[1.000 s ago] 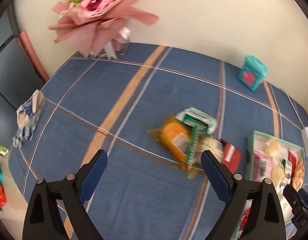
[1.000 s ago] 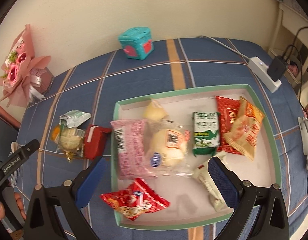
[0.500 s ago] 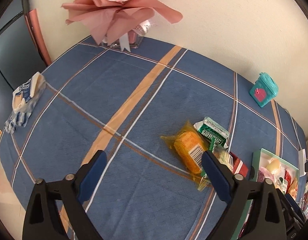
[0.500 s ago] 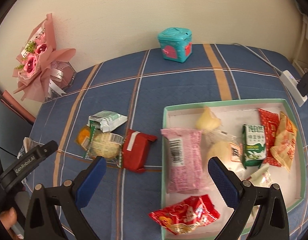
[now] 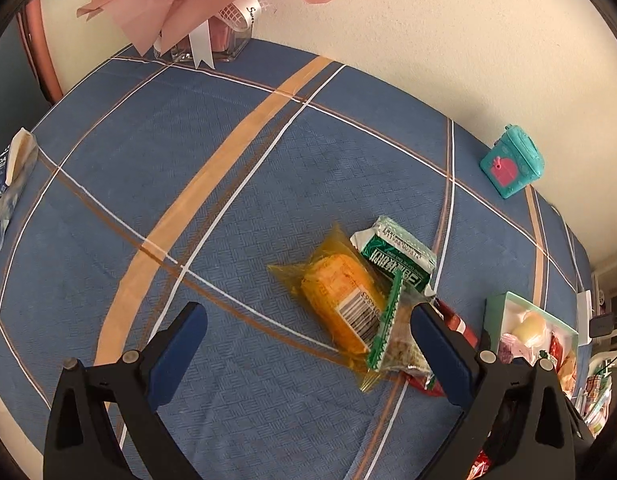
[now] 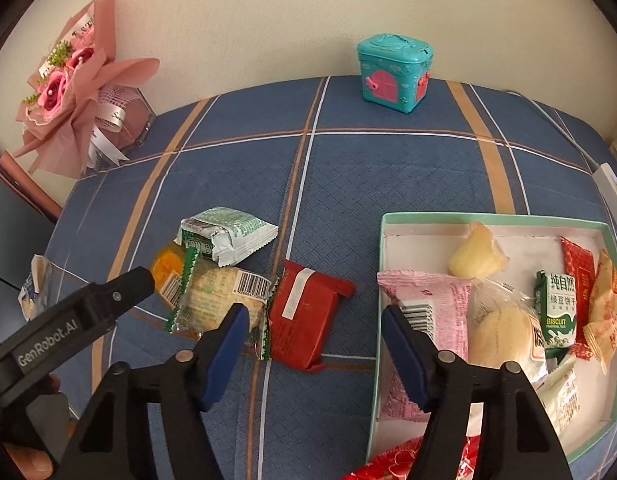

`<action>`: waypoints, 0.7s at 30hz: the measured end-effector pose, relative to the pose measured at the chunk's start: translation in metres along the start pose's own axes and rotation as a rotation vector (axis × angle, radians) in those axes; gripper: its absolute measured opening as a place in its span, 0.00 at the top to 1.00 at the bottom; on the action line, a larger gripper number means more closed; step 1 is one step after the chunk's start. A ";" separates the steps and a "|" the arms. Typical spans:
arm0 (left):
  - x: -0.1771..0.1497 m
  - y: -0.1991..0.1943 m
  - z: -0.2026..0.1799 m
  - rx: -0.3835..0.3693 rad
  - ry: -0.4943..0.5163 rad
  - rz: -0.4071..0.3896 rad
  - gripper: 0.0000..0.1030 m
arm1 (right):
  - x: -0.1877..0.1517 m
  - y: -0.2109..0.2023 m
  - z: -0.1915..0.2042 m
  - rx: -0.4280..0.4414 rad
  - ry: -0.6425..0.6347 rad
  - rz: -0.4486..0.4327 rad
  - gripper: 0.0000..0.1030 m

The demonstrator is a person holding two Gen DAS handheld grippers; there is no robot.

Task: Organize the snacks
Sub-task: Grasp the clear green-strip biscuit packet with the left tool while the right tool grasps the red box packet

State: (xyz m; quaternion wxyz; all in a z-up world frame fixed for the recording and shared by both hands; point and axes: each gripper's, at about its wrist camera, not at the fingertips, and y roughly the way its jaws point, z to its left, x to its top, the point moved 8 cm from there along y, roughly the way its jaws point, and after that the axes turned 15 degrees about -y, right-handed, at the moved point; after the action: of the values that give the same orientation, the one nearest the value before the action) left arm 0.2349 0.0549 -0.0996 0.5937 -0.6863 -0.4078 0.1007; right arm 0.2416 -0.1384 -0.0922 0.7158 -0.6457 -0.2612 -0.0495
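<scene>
Left gripper (image 5: 306,336) spread wide over worktop (image 5: 236,152), grasping nothing; orange pack (image 5: 340,300) between jaws, untouched. Right gripper (image 6: 314,340) just been closing, nothing clamped, red pack (image 6: 304,316) below the gap. Tray (image 6: 492,220) w/ snacks at right; green pack (image 6: 228,236) left of red.

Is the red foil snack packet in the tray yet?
Out. The red foil snack packet lies on the blue cloth, left of the green-rimmed tray.
</scene>
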 end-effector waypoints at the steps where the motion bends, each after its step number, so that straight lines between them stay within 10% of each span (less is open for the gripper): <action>1: 0.001 0.000 -0.002 -0.006 0.000 -0.001 0.02 | 0.001 0.003 0.001 -0.003 -0.003 0.002 0.31; 21: -0.019 0.033 -0.043 -0.014 0.092 0.097 0.02 | 0.001 0.044 0.006 0.003 -0.004 0.040 0.49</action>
State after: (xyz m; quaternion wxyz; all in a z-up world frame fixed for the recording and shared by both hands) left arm 0.2639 0.0116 -0.1238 0.6015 -0.7133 -0.3470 0.0948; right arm 0.2585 -0.1250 -0.1309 0.7171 -0.6498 -0.2497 -0.0338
